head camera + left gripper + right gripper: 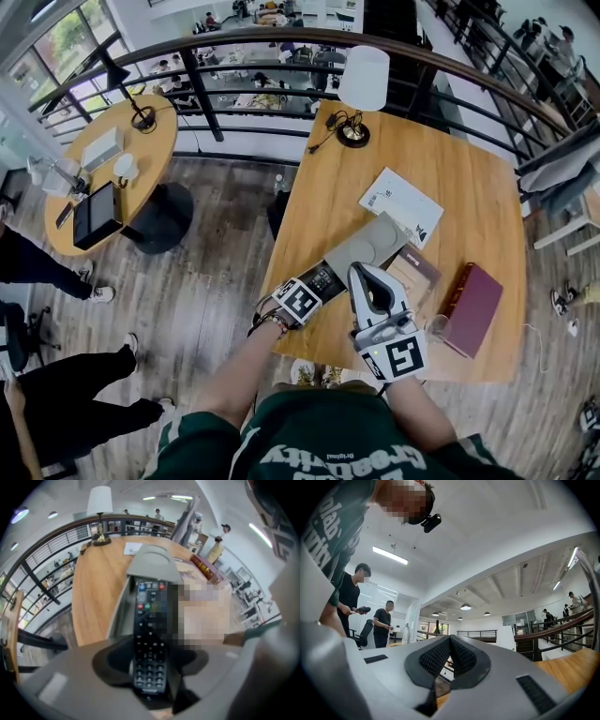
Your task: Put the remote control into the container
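A black remote control (150,634) with coloured buttons lies lengthwise between the jaws of my left gripper (150,662), which is shut on it. Its far end reaches over the long grey container (151,563) on the wooden table. In the head view the left gripper (309,289) holds the remote control (324,278) at the near end of the grey container (380,239). My right gripper (367,281) hovers just right of it. In the right gripper view it is tilted up toward the room, and the right gripper (449,656) is shut with nothing in it.
The wooden table (469,187) also carries a white lamp (361,80), a printed sheet (401,202), a brown notebook (414,272), a maroon book (473,305) and a glass (436,328). A round table (141,155) stands at the left. A railing runs behind.
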Motion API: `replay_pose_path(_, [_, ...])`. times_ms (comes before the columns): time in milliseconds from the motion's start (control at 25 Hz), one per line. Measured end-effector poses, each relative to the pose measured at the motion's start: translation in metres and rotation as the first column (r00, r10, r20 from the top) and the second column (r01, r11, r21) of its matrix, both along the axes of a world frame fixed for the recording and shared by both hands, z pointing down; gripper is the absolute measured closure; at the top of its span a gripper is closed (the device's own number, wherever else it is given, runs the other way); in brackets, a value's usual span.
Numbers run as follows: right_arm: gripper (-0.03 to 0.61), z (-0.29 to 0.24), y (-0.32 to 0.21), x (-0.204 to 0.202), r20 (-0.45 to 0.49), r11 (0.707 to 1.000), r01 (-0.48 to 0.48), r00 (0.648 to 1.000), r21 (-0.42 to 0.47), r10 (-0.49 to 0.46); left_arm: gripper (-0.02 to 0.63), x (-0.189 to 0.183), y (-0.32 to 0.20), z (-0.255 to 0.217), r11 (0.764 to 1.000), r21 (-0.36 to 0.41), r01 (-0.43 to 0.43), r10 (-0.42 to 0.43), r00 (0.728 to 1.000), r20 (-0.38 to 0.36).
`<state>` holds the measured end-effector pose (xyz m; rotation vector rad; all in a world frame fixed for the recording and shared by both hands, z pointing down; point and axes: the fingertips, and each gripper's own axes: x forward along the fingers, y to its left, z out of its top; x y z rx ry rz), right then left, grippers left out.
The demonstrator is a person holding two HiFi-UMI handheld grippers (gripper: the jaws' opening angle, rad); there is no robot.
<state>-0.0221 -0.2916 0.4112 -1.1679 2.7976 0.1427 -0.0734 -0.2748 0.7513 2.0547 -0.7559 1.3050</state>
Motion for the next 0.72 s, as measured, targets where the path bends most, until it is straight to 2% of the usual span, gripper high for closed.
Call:
replay_pose_path(280, [0.562,0.001,0.002,0.002,-0.001,1.0,-0.003,1.0,-0.012,0.003,0.391,0.0,-0.003,0.011,1.0,-0.007,0.021,-0.021,1.0,0.005])
replay_pose_path(440, [0.563,0.002,0.002,0.002,-0.004,1.0,-0.005,1.0,-0.015,0.005,0.393,0.001,-0.005,0.014,0.999,0.015,0.035,-0.035,0.999,-0.013])
replay_pose_path(720, [0.562,0.01,-0.001,0.002,-0.011,0.999,-0.003,1.0,-0.038,0.002,0.393,0.007,-0.011,0.013,0.999,0.05,0.006,-0.006,1.0,-0.015])
